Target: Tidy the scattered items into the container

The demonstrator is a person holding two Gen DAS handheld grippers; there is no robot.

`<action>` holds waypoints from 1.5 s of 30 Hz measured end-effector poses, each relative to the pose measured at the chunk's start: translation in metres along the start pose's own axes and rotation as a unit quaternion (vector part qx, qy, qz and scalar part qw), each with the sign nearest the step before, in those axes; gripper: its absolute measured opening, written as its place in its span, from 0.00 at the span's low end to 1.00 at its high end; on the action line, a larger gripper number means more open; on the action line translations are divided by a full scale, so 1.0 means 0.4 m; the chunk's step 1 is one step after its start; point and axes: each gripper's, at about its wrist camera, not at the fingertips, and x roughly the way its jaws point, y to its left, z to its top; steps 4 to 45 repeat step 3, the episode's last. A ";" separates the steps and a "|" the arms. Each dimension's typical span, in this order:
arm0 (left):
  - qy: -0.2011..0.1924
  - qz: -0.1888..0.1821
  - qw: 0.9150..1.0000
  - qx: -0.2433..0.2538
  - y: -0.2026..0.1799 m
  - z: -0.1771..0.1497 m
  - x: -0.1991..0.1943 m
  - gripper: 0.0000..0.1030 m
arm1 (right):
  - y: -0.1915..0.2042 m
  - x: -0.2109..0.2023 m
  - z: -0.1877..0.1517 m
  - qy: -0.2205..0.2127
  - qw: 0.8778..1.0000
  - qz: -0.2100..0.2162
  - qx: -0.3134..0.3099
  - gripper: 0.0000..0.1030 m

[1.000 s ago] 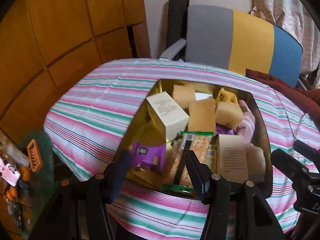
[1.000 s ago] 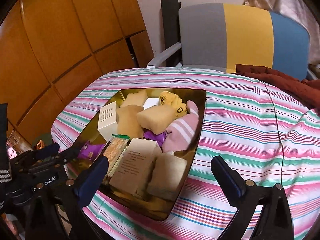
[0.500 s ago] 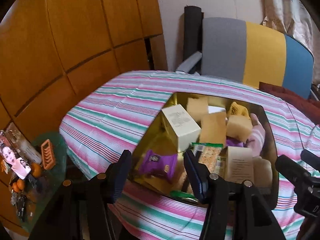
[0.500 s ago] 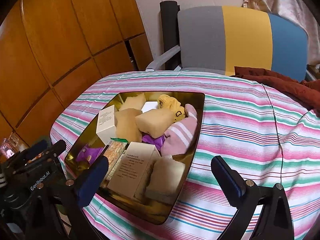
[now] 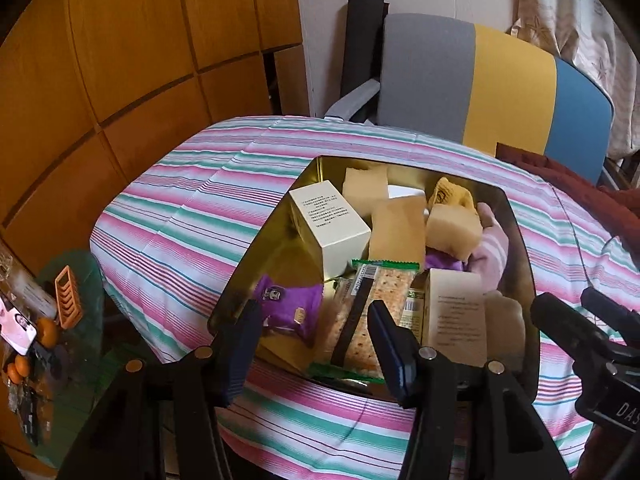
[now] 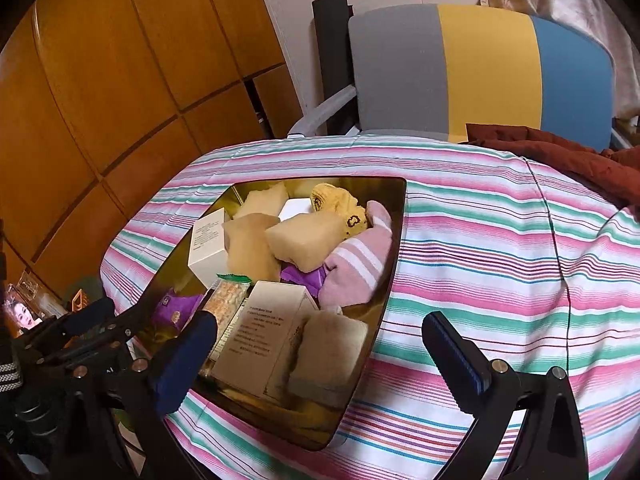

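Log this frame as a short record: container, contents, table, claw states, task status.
container: shiny gold rectangular metal tray on the pink, green and white striped tablecloth
contents: white cardboard boxes, beige sponge blocks, pink striped sock, yellow knitted sock, purple snack packet, green-edged cracker pack
cloth outside tray: no loose items visible
left claw: open, empty, over the tray's near edge
right claw: open, empty
task status: appears finished
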 end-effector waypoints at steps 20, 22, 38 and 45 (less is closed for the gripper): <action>-0.002 0.004 1.000 0.005 -0.003 0.000 0.001 0.53 | -0.003 0.000 -0.001 0.001 1.000 0.000 0.002 1.00; -0.002 0.004 1.000 0.005 -0.003 0.000 0.001 0.53 | -0.003 0.000 -0.001 0.001 1.000 0.000 0.002 1.00; -0.002 0.004 1.000 0.005 -0.003 0.000 0.001 0.53 | -0.003 0.000 -0.001 0.001 1.000 0.000 0.002 1.00; -0.002 0.004 1.000 0.005 -0.003 0.000 0.001 0.53 | -0.003 0.000 -0.001 0.001 1.000 0.000 0.002 1.00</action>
